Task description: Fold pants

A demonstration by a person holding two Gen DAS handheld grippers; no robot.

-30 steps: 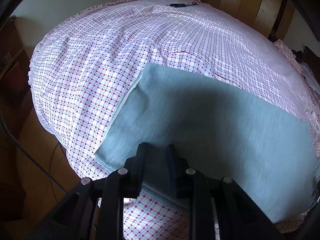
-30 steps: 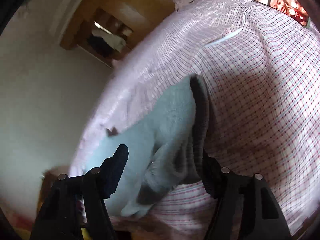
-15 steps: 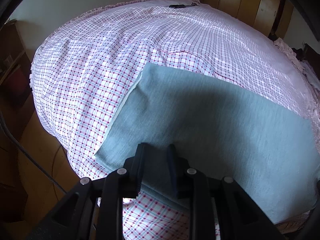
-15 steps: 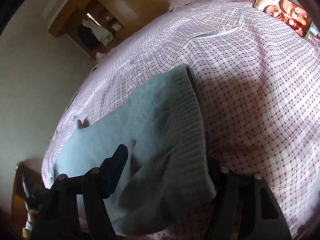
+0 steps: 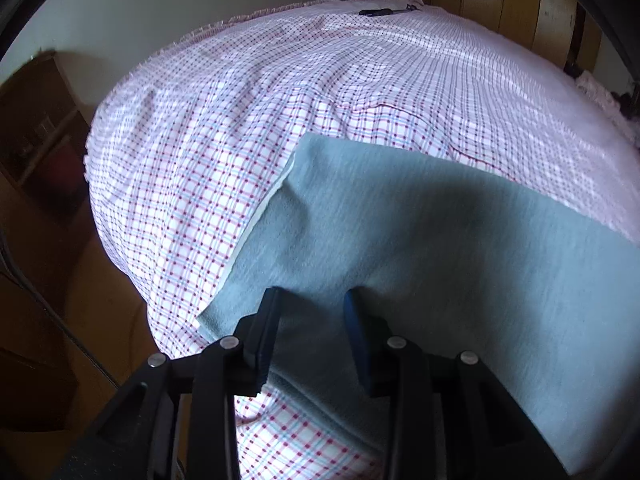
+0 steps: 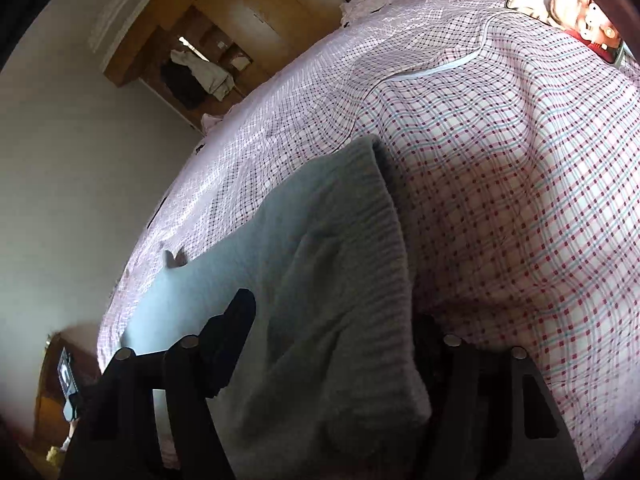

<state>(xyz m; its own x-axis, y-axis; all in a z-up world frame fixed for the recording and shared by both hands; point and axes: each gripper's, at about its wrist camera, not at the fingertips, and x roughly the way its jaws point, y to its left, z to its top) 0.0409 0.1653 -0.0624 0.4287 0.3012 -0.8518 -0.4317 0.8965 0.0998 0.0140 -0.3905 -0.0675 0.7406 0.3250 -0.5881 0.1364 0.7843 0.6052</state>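
Grey-blue pants (image 5: pixel 440 240) lie flat across the near part of a checked bed sheet (image 5: pixel 240 120). My left gripper (image 5: pixel 310 294) stands over their near edge. Its jaws are opening, and the cloth lies slack between them with a clear gap to each pad. In the right wrist view the pants' ribbed end (image 6: pixel 384 240) runs up between the wide jaws of my right gripper (image 6: pixel 335 308). These jaws are closing. The left finger (image 6: pixel 240 312) stands apart from the cloth, and the right finger is half hidden behind the ribbed band.
A phone (image 6: pixel 568 20) with a lit screen lies on the sheet at the far right. A dark object (image 5: pixel 376 12) rests at the bed's far end near wooden wardrobes (image 5: pixel 520 0). The bed's edge (image 5: pixel 120 220) drops to a wooden floor on the left.
The left jaws have spread apart and let go of the pants' edge. In the right wrist view the bunched ribbed end has settled flatter on the bed and the jaws have narrowed slightly.
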